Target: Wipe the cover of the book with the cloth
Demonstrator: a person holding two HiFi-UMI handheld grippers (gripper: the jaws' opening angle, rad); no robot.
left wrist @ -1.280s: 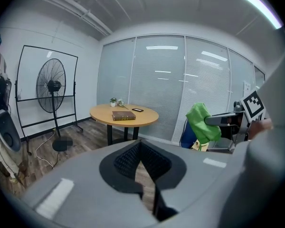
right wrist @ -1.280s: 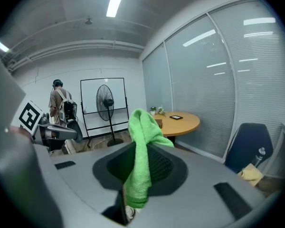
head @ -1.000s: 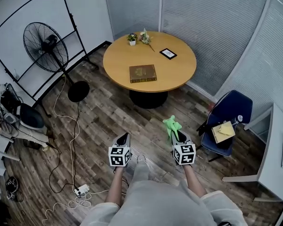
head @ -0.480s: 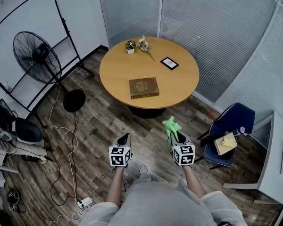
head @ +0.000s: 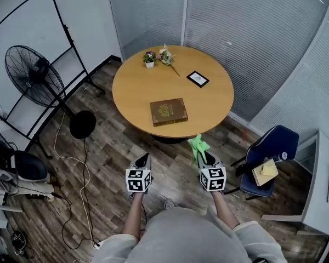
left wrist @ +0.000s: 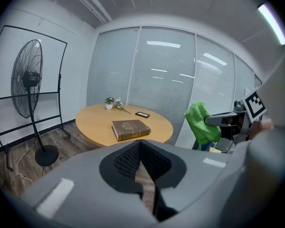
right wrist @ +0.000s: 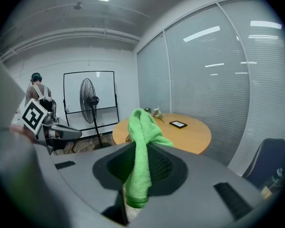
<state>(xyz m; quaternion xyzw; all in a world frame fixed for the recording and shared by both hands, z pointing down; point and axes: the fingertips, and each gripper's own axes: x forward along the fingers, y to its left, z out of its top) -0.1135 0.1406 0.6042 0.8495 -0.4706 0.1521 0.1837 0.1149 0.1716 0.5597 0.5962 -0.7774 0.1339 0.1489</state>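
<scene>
A brown book (head: 168,112) with a gold emblem lies flat near the front edge of the round wooden table (head: 131,95); the left gripper view shows the book (left wrist: 130,128) too. My right gripper (head: 202,153) is shut on a green cloth (head: 198,146), which hangs up and over its jaws (right wrist: 141,146). The left gripper (head: 144,159) is shut with nothing in it (left wrist: 141,145). Both are held over the floor, short of the table.
On the table's far side stand small flower pots (head: 149,57) and a framed tablet (head: 197,79). A standing fan (head: 35,76) is at the left, a blue chair (head: 271,152) with a yellow item at the right. Cables trail across the wooden floor (head: 82,163).
The view has advanced toward the table: the book and table sit lower and nearer in the head view. Both grippers keep their pose, cloth still held.
</scene>
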